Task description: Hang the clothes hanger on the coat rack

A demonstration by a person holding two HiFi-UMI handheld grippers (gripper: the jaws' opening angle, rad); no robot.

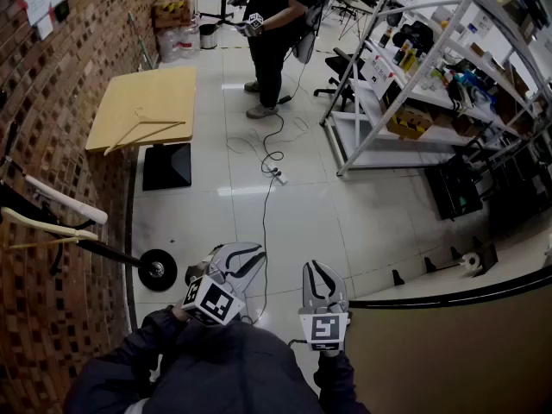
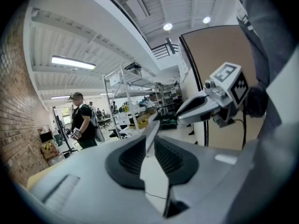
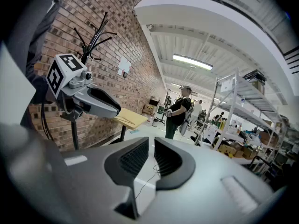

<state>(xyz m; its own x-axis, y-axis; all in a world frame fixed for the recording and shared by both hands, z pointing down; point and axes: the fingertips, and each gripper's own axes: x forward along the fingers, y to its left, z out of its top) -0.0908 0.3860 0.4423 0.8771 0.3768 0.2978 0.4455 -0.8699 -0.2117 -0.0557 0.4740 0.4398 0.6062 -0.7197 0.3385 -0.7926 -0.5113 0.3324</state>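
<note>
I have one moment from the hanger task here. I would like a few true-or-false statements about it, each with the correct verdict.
1. A wooden hanger lies on the table. True.
2. The left gripper holds a hanger. False: its jaws are shut, with nothing between them.
3. The right gripper is empty. True.
4. The person in black sits at the table. False: that person stands on the floor beyond it.
</note>
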